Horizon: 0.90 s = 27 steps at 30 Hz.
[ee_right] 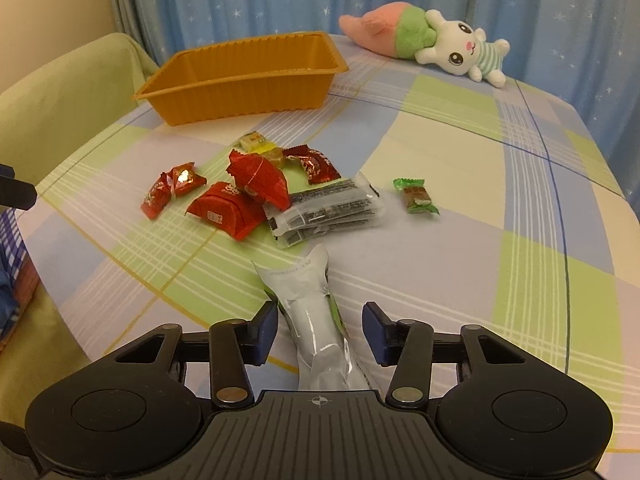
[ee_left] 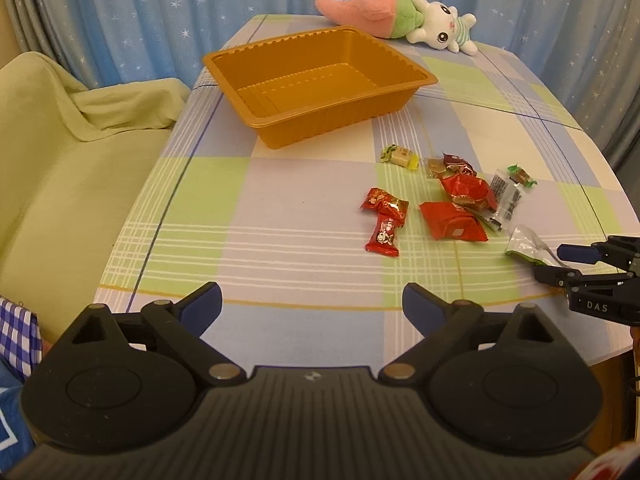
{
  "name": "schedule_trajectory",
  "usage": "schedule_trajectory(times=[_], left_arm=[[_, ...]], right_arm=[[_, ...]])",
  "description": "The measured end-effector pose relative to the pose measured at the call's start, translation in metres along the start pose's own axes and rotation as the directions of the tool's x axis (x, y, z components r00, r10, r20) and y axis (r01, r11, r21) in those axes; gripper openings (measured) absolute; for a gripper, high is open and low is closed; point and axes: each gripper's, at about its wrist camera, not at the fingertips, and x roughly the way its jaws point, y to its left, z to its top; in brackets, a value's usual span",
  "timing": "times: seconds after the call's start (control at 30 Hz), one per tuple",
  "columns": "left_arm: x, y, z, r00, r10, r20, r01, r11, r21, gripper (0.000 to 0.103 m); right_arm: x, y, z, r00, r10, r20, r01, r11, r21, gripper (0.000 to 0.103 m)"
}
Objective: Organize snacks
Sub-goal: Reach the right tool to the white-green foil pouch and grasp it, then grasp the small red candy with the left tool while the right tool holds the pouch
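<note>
An empty orange tray (ee_left: 320,80) stands at the far left of the table; it also shows in the right wrist view (ee_right: 240,76). Several wrapped snacks lie in a loose pile: red packets (ee_left: 452,220) (ee_right: 260,180), a clear black-printed packet (ee_right: 328,212), a yellow candy (ee_left: 400,156) and a green candy (ee_right: 416,196). My right gripper (ee_right: 320,332) is open, its jaws on either side of a silver-and-green packet (ee_right: 316,320) lying on the table. My left gripper (ee_left: 312,304) is open and empty above the table's near edge.
A plush rabbit with a pink carrot (ee_left: 400,16) lies at the table's far edge. A green-covered sofa (ee_left: 60,152) stands left of the table. Blue star curtains hang behind. The right gripper (ee_left: 560,264) shows at the right edge of the left wrist view.
</note>
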Motion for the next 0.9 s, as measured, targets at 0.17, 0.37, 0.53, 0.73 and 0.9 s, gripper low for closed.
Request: schedule_trajectory(times=[0.17,0.37,0.53,0.73,0.9], left_arm=[[0.012,-0.006,0.005,1.000,-0.029,-0.003,0.029,0.999,0.030,0.092],[0.027,-0.016,0.009,0.997,-0.076,0.002,0.075,0.994,0.083,0.086],[0.042,-0.027,0.012,0.995,-0.099,0.007,0.098,0.986,0.134,0.073],[0.065,-0.040,0.018,0.991,-0.130,0.009,0.125,0.972,0.201,0.053],[0.085,-0.046,0.025,0.990,-0.144,-0.005,0.141,0.963,0.230,0.037]], right_arm=[[0.007,0.000,0.003,1.000,0.005,-0.012,-0.005,1.000,-0.010,0.040],[0.006,0.002,0.002,1.000,-0.006,-0.011,0.006,1.000,0.002,0.030],[-0.007,-0.002,0.001,1.000,-0.012,0.016,0.011,0.997,0.075,0.030],[-0.027,-0.010,0.000,0.999,-0.033,0.040,0.025,0.984,0.177,0.030],[-0.043,-0.017,-0.004,0.996,-0.071,0.045,0.059,0.970,0.235,0.030]])
